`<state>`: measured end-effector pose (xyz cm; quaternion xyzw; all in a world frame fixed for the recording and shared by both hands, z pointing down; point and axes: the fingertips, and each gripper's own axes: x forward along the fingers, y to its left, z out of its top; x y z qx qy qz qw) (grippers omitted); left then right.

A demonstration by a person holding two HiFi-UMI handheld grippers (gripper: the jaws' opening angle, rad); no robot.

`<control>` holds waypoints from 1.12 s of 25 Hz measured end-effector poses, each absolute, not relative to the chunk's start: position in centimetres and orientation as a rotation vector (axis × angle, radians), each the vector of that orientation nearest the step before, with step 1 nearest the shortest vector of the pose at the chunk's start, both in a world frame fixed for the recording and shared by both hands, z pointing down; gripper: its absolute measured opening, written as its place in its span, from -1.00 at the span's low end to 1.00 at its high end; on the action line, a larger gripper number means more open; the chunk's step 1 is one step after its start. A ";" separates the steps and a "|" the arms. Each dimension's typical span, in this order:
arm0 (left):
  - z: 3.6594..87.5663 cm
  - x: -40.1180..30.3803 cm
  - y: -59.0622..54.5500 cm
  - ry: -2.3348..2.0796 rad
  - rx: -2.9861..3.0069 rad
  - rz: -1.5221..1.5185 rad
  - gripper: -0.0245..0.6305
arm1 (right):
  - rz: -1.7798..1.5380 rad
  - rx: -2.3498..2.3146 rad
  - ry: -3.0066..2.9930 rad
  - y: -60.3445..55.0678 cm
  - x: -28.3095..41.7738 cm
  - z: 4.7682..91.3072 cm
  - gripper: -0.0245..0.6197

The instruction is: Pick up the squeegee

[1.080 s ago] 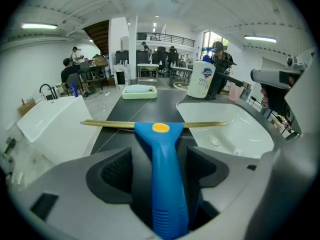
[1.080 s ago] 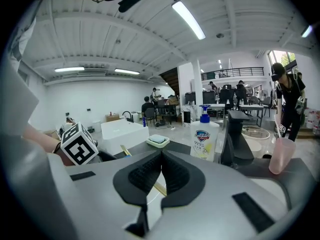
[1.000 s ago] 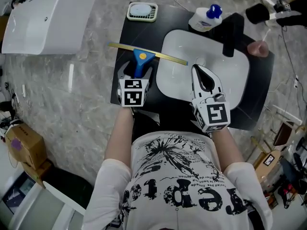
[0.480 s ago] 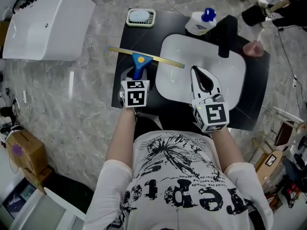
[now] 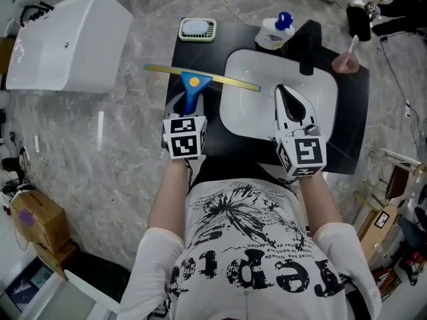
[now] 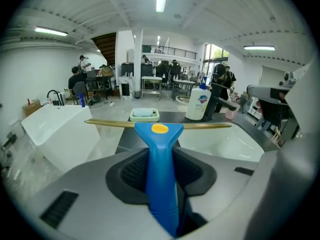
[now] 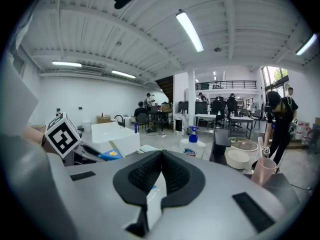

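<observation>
The squeegee [image 5: 194, 85] has a blue handle, a yellow dot and a long yellow-edged blade [image 5: 230, 81]. It hangs over the left part of the black counter [image 5: 348, 119], with the blade reaching past the counter's left edge. My left gripper [image 5: 189, 107] is shut on the blue handle. In the left gripper view the handle [image 6: 161, 159] runs up between the dark pads of that gripper [image 6: 161, 152] to the blade [image 6: 205, 126]. My right gripper [image 5: 281, 92] hovers over the white basin [image 5: 243, 105], shut and holding nothing. In its own view the right gripper's [image 7: 160, 153] pad tips meet.
On the counter behind the basin stand a green soap dish [image 5: 197, 29], a white bottle with a blue cap [image 5: 273, 33], a black faucet [image 5: 307, 45] and a pink cup [image 5: 345, 62]. A large white tub [image 5: 67, 39] sits on the marble floor to the left.
The left jaws, wide around the handle a second ago, have shut on it. Both grippers have risen, and the squeegee has come up with the left one.
</observation>
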<state>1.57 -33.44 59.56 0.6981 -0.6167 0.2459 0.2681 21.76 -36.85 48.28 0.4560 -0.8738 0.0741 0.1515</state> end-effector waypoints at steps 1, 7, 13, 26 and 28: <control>58.5 1.5 -33.4 -1.666 1.900 0.639 -0.51 | 0.205 1.323 -2.508 -36.6 21.7 47.7 -0.88; 51.1 0.3 -33.3 -1.700 2.033 0.512 -0.51 | 0.208 1.359 -2.548 -35.0 20.4 43.9 -0.88; 43.8 -0.7 -34.4 -1.768 2.184 0.390 -0.51 | 0.113 1.435 -2.600 -34.8 19.8 38.5 -0.88; 30.2 0.3 -34.8 -1.912 2.468 0.073 -0.51 | -0.068 1.545 -2.657 -33.4 21.2 30.5 -0.88; 28.8 0.7 -34.7 -1.910 2.512 0.036 -0.51 | -0.102 1.556 -2.659 -33.2 21.5 29.8 -0.88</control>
